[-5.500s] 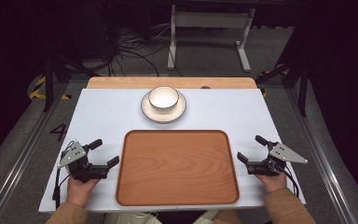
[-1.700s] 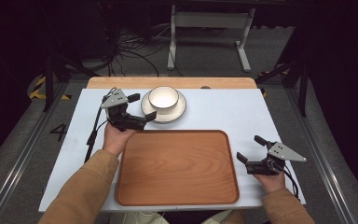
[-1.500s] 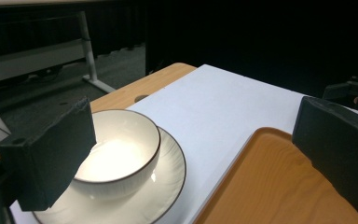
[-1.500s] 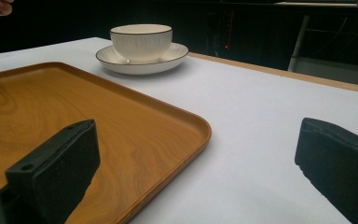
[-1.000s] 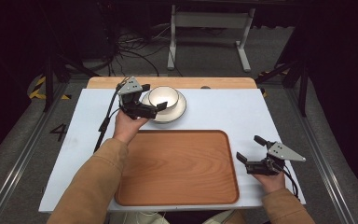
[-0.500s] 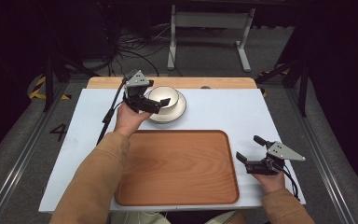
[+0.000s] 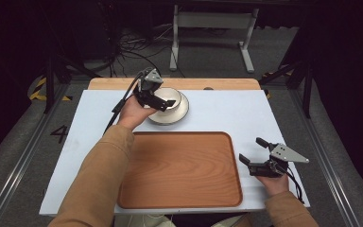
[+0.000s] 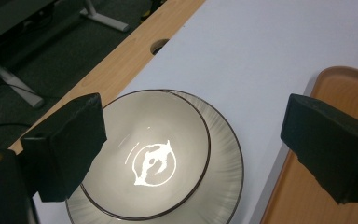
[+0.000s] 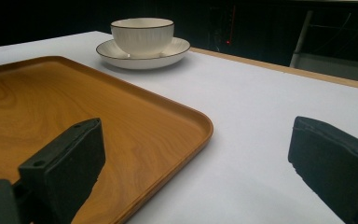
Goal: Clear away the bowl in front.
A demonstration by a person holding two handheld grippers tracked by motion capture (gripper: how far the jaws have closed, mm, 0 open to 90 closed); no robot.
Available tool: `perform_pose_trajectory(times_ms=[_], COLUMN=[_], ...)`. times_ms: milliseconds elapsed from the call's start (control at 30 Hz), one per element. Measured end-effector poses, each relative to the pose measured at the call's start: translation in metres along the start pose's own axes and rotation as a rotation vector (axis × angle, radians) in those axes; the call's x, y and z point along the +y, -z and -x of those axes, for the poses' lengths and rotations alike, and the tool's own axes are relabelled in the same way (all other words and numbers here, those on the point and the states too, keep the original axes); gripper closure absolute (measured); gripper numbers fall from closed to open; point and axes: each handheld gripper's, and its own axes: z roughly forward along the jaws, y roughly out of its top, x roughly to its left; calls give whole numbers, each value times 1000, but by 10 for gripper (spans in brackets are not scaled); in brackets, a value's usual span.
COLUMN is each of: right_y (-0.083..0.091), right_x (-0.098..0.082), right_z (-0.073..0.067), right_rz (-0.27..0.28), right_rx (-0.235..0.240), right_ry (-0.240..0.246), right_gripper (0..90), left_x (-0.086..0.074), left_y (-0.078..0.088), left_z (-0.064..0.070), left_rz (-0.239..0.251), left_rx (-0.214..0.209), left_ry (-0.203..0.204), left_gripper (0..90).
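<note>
My left claw, spread wide and just closing a little, grips nothing above the glossy cream bowl, dark-rimmed, sitting in its matching saucer

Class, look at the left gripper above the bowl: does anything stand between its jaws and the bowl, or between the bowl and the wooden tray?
Nothing visible does. The left gripper hangs over the bowl on its saucer, jaws open and just closing a little, with only air below. Bare white table lies between saucer and wooden tray.
</note>
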Motion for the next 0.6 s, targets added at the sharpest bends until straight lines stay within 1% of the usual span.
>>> perform_pose_trajectory(times_ms=[167,200,233,267,300,333,400,467,500,567,600], right_y=[0,0,0,0,0,0,0,0,0,0,0], right_x=[0,0,0,0,0,0,0,0,0,0,0], right_z=[0,0,0,0,0,0,-1,-1,-1,-1,-1], right_rz=[0,0,0,0,0,1,1,2,2,2,1], right_rx=[0,1,2,2,2,3,3,4,4,7,7], right_ry=[0,2,2,3,3,4,8,9,9,11,11], right_gripper=[44,44,44,44,44,45,47,47,48,53,55], left_x=[0,-1,-2,-2,-3,-4,-7,-12,-15,-19,-20], left_y=[-5,-8,-11,-11,-14,-17,-22,-27,-32,-38,-41], left_z=[-4,-5,-4,-4,-4,-3,-3,-3,-4,-5,-5], left_rz=[-32,-41,-61,-61,-75,-96,-110,-118,-132,-172,-184], left_rx=[-4,-8,-20,-20,-26,-31,-50,-57,-68,-69,-65], left_ry=[4,1,1,1,-5,-1,8,24,38,49,48], left_gripper=[78,87,100,100,100,106,108,119,126,137,143])
